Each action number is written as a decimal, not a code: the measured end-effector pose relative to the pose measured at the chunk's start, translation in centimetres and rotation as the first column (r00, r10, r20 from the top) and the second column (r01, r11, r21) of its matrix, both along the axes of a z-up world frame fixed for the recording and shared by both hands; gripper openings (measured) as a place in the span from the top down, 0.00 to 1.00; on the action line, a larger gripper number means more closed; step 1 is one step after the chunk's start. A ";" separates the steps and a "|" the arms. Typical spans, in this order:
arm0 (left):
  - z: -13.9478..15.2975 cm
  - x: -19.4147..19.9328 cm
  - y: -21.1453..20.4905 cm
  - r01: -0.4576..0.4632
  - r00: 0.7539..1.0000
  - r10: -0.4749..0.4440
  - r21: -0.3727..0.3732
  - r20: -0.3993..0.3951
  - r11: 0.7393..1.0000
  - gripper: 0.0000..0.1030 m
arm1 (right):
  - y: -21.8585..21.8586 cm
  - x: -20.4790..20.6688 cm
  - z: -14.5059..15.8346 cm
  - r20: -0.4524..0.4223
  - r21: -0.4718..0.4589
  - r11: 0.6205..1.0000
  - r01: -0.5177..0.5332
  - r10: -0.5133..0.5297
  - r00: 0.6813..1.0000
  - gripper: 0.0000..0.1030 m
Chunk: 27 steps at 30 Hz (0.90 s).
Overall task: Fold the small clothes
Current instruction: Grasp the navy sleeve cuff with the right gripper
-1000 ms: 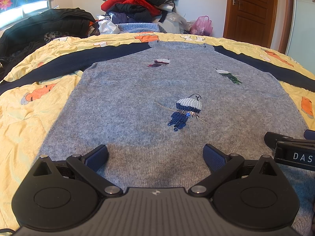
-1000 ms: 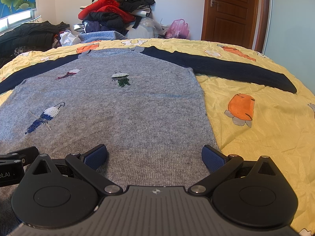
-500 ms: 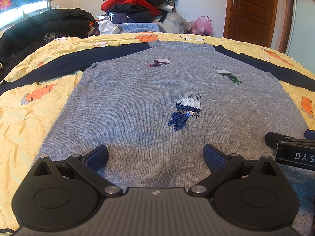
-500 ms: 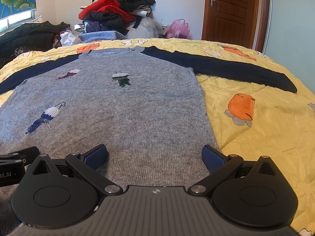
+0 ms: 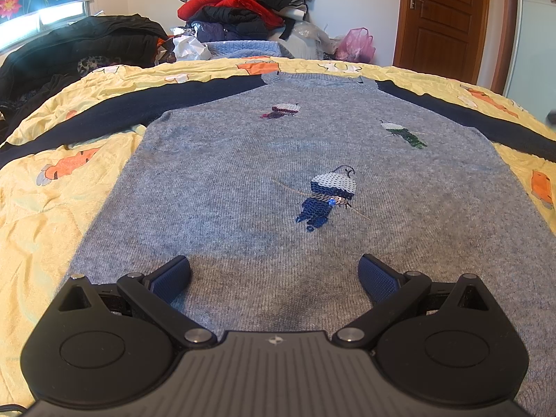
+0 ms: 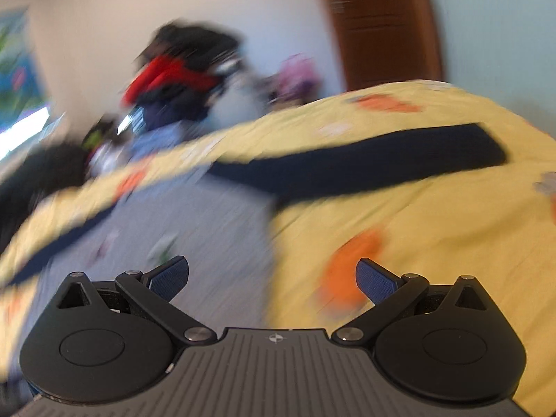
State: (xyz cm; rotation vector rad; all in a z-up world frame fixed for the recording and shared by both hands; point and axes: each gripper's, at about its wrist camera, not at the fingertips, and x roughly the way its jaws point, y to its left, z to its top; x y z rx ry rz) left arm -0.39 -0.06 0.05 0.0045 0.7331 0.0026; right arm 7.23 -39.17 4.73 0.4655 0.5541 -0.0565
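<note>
Right wrist view is heavily motion-blurred and tilted, so I can't read fine detail there. My right hand-held gripper (image 6: 272, 276) is released, blue pads (image 6: 375, 281) spread wide with nothing between them. Under and just ahead of it I make out the right side edge of the grey sweater (image 6: 215, 229) and the yellow bedspread (image 6: 434, 243), with a smeared orange print near the right pad. I cannot tell if the pads touch anything. Farther out, the navy right sleeve (image 6: 365, 166) lies stretched across the bedspread toward the right, cuff end visible.

Left wrist view is sharp. My left hand-held gripper (image 5: 274, 278) is also released, jaws wide apart, empty, sitting low over the hem area of the grey sweater (image 5: 243, 191); the hem itself is hidden under the gripper body. Contact with the knit I cannot confirm. The sweater lies flat, front up, on the bed, body running away from the gripper to the collar at the far end. The sequin bird (image 5: 330, 194) is just ahead, right of centre; two smaller birds lie farther up. The left sleeve (image 5: 104, 111) extends out left and is cut by the frame edge. Beyond the bed: clothes pile (image 5: 243, 7), black coat (image 5: 69, 45), wooden door (image 5: 448, 21).
</note>
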 end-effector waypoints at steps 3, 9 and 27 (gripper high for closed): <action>0.0 0.0 0.0 0.000 1.000 0.000 0.000 0.000 1.000 0.00 | -8.7 2.3 -1.1 -0.011 0.292 0.944 0.153 -0.157 0.988 0.01; 0.0 0.0 0.0 -0.001 1.000 0.001 0.001 0.000 1.000 0.00 | -19.3 4.4 -5.5 -0.119 0.560 0.724 0.403 -0.410 0.904 0.32; 0.0 0.0 0.0 0.000 1.000 0.000 0.000 0.001 1.000 0.00 | -18.4 9.9 -4.9 -0.005 0.322 0.853 0.411 -0.433 0.902 0.83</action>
